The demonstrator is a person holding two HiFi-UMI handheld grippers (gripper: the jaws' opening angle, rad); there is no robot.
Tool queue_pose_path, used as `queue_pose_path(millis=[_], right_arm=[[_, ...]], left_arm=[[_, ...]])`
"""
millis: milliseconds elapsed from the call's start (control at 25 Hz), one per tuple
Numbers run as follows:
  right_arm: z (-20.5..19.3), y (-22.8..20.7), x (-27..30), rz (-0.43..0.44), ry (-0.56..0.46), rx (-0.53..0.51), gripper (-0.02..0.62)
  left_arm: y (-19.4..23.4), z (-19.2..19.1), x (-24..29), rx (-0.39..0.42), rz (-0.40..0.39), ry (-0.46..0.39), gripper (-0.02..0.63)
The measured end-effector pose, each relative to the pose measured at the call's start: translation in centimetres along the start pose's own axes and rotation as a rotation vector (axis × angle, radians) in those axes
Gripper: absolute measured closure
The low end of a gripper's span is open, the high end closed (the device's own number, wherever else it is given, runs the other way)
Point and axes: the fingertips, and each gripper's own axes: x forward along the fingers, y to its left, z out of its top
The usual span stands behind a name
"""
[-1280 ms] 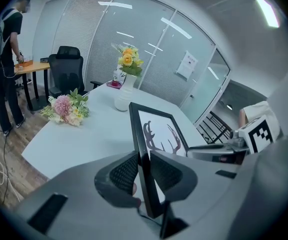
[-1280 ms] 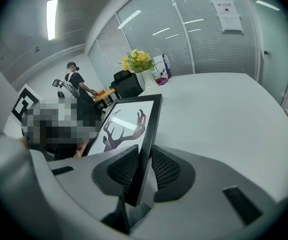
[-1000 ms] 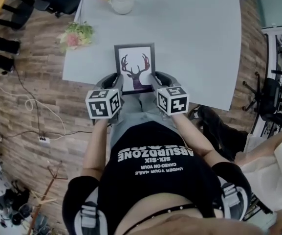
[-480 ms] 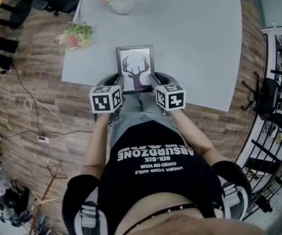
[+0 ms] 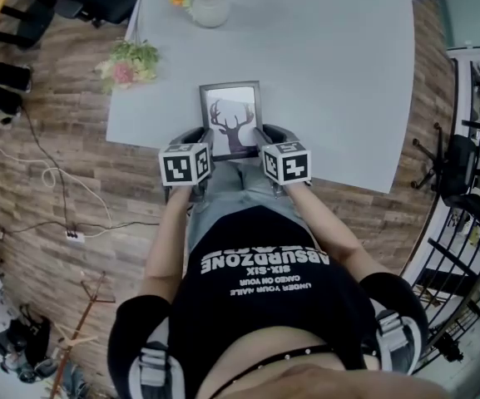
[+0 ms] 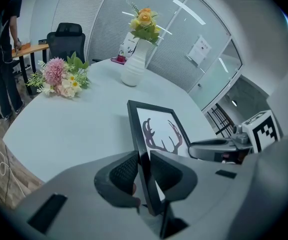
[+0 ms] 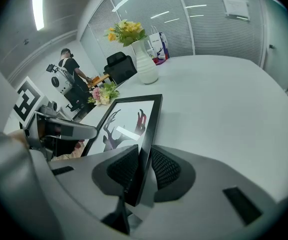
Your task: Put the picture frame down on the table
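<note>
Two grippers meet at the centre of the head view: the left gripper [image 5: 201,137] and the right gripper [image 5: 264,135] each clamp a side edge of the picture frame [image 5: 231,116], over the near edge of the table [image 5: 339,73]. Left gripper view: at lower centre both pads [image 6: 125,170] pinch the frame's edge, with a vase [image 6: 134,64] at upper centre. Right gripper view: at lower centre its pads [image 7: 166,168] squeeze the opposite edge.
</note>
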Motion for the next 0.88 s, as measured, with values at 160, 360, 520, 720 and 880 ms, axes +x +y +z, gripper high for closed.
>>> queue_pose_path(millis=[160,360,520,720,880], right_arm=[[-0.5,-0.2,0.9,-0.001,0.017,-0.004,0.500],[-1.1,-0.5,1.7,0.001,0.036,-0.007,0.500],[-1.3,-0.5,2.1,-0.002,0.045,-0.009,0.499],[-1.9,-0.8,2.8,-0.004,0.052,-0.009,0.500],[-2.1,-0.8,3.1,-0.002,0.050,-0.018,0.499]], left_arm=[[0.5,-0.4,0.8,-0.007,0.003,0.015,0.520],[1.1,-1.1,1.7,-0.016,0.009,0.036,0.520],[1.4,-1.3,2.2,-0.005,0.021,0.051,0.520],[1.6,-1.8,2.8,0.002,0.030,0.068,0.520],[1.9,-2.2,3.1,0.006,0.044,0.078,0.520]])
